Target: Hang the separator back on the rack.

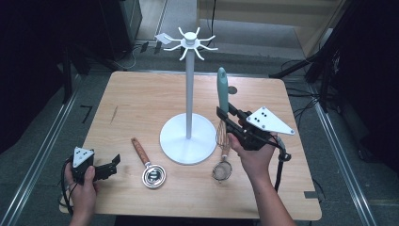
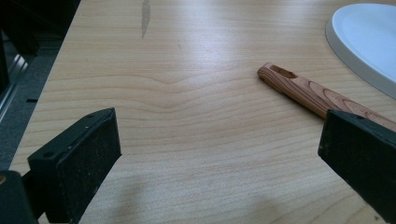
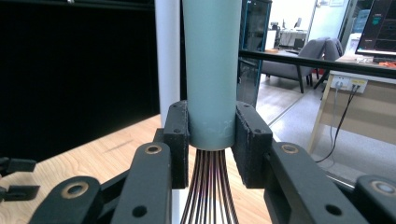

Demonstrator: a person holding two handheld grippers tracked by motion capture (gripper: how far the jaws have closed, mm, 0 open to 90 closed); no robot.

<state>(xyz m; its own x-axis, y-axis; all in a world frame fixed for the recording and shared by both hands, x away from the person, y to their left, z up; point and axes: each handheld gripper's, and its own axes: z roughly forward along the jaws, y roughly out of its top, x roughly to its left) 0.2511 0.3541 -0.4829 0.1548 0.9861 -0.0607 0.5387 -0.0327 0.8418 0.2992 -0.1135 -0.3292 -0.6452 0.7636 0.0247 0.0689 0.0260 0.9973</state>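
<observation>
My right gripper [image 1: 225, 114] is shut on the grey-green handle of a whisk [image 1: 222, 92], held upright to the right of the white hook stand [image 1: 188, 84]; the wire loops hang below the jaws. In the right gripper view the handle [image 3: 208, 70] is clamped between the two pads, with the stand's pole [image 3: 167, 56] just behind. My left gripper [image 1: 114, 162] rests open at the table's front left. Between its jaws in the left gripper view I see bare wood, with the wooden handle [image 2: 308, 91] of a small strainer [image 1: 150, 169] to the right.
A small mesh strainer [image 1: 222, 169] lies under the whisk near the stand's round base [image 1: 188, 139]. The wooden table [image 1: 141, 99] has free room at the back left. Dark floor and rails surround the table.
</observation>
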